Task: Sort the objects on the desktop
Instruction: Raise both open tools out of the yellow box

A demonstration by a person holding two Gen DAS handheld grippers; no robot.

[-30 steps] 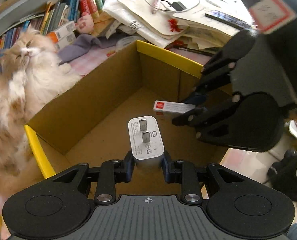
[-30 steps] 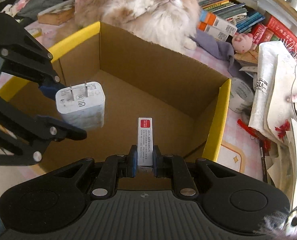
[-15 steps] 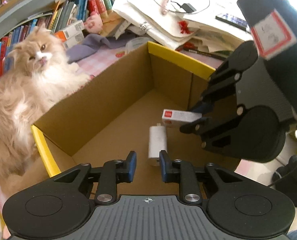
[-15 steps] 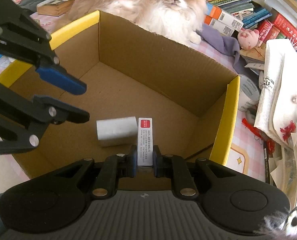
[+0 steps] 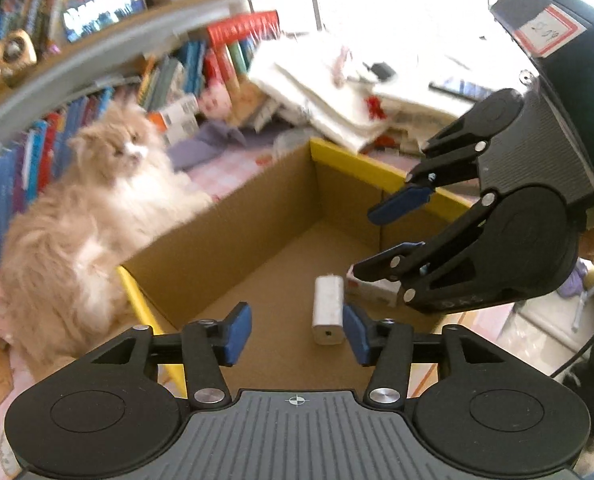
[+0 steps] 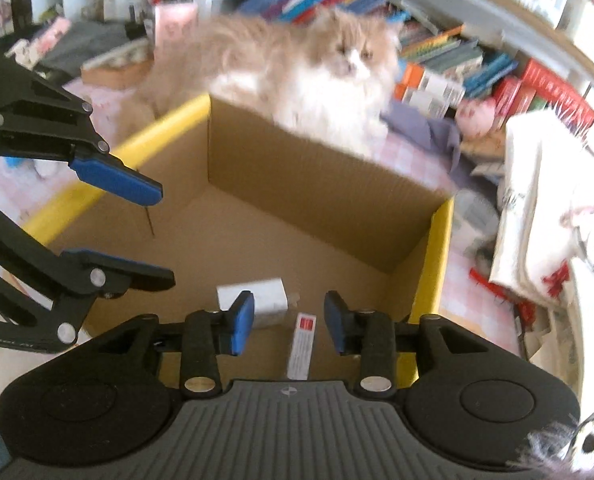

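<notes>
Jaws on both grippers have just been opening and stand partly open with nothing between the pads; both items are released. Left gripper (image 5: pixel 297 334) hangs over the near end of the cardboard box (image 5: pixel 233 236), right gripper (image 6: pixel 289 322) beside it on the right.

White charger (image 5: pixel 328 315) lies on its side on the box floor, near end. Small red-and-white box (image 6: pixel 302 346) lies just right of it, close by; can't tell if they touch. In the left view it's mostly hidden behind the right gripper's fingers.

Drop looks done, so the step in hand is the retreat, I'd say:
- lift straight up until the pads clear the yellow rim (image 6: pixel 431 276) before swinging sideways, or a finger could snag the wall and shift the box
- the two grippers are close together, so peel them apart, not across each other
- cat (image 5: pixel 97 208) sits against the far-left wall of the box, facing in. Keep moves slow there.

Next targets are likely in the clutter on the bench beyond the far-right corner: papers (image 5: pixel 337 92), cable.
</notes>
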